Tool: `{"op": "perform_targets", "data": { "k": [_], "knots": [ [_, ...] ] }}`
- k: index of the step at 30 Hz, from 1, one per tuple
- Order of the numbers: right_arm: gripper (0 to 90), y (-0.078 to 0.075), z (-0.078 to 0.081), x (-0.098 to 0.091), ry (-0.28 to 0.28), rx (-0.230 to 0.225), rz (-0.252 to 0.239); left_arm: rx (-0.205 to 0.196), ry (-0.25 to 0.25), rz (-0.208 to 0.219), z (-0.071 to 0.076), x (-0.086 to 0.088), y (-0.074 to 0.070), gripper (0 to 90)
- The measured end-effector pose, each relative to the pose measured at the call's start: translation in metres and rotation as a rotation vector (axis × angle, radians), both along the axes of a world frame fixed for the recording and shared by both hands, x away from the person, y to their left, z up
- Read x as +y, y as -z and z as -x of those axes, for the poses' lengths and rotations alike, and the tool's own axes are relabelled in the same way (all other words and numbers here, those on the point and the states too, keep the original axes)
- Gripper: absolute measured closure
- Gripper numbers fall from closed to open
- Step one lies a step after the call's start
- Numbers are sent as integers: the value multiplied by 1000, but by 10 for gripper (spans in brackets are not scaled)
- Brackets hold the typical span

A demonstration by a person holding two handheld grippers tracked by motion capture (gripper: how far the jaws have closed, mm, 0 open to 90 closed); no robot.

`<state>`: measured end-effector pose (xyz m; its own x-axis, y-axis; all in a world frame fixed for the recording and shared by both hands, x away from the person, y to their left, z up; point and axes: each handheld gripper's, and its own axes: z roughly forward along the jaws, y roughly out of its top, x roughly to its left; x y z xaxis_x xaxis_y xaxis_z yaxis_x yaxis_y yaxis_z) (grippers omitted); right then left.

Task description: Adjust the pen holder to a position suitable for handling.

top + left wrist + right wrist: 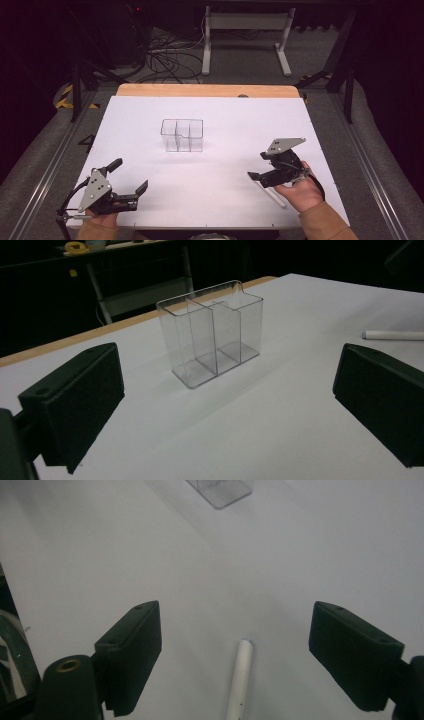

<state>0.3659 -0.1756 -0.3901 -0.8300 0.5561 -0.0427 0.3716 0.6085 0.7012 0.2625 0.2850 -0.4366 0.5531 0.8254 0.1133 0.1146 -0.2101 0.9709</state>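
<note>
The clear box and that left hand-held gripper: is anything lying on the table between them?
No. In the left gripper view, bare white table runs from the open left hand-held gripper to the clear box. The white pen lies off to the side.

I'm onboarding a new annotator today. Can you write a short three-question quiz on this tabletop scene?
1. True or false: the clear plastic organizer stands upright with nothing in its compartments.
2. Which tool is closest to the white pen? A) left tool B) right tool
3. Fill in: both tools' jaws are ____.

Key: 1 true. 2 B; the pen lies flat on the white table between the right tool's jaws, ungripped. 3 open.
</note>
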Motion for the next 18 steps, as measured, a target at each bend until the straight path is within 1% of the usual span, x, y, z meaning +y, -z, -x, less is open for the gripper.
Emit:
{"op": "perform_targets", "data": {
  "k": [1,3,8,14,17,18],
  "knots": [
    [220,1,0,1,8,5,13,0,-1,0,0,0,0,8],
    [228,3,-2,3,5,18,47,0,-2,-1,0,0,0,8],
    [262,9,-6,8,13,88,127,-1,-2,-1,0,0,0,8],
    [304,16,-9,13,24,151,208,0,-4,-1,0,0,0,8],
    [347,19,-10,17,19,172,259,0,-4,-1,0,0,0,9],
    [356,20,-10,18,23,184,270,0,-4,0,0,0,0,9]
  ]
}}
